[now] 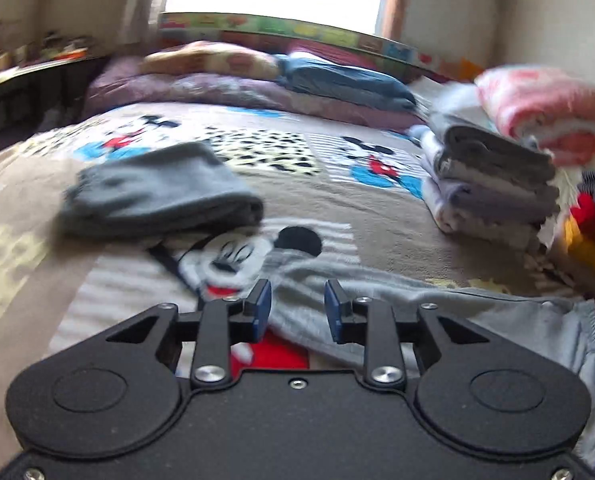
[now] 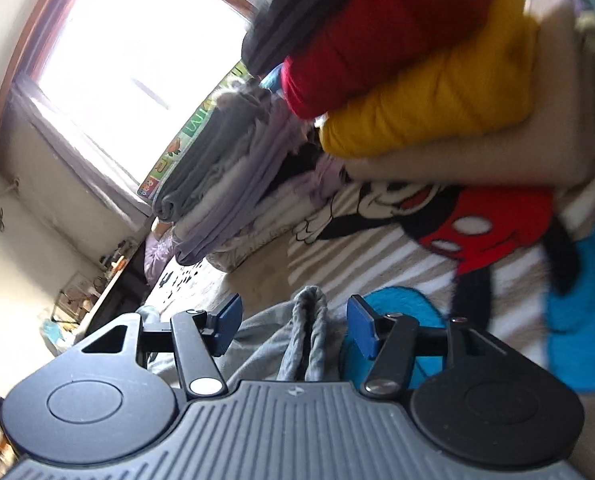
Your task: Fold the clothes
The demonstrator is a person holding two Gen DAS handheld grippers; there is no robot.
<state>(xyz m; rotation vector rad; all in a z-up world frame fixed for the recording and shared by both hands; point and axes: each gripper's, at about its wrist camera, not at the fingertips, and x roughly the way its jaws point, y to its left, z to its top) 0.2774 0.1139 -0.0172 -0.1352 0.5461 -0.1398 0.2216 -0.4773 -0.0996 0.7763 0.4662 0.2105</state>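
Across the bed in front of me lies a cartoon-mouse blanket (image 1: 337,208), and the laundry on it is at different stages. Far to my right, a stack of folded grey and lilac clothes (image 1: 493,184) stands neatly, with a rolled pink towel (image 1: 545,112) above it. Just beside that sits a second pile of red, yellow and beige folded items (image 2: 429,80), seen close and tilted in the right wrist view. To my left, a dark grey garment (image 1: 157,192) rests on its own, roughly doubled over; blur keeps me from saying how tidy it is.

One light grey garment (image 1: 417,300) is not yet folded. It spreads loosely across the blanket close to me, with its gathered waistband (image 2: 307,332) bunched into a ridge.

My left gripper (image 1: 297,310) hovers low over one end of this garment, pads apart, holding nothing. My right gripper (image 2: 293,326) has its jaws wide apart, one either side of the waistband ridge, which rises between them; the pads do not appear to press the cloth.

I judge most of the work finished: two piles are built, and this grey piece is the one in hand, with grasping and folding still to come.
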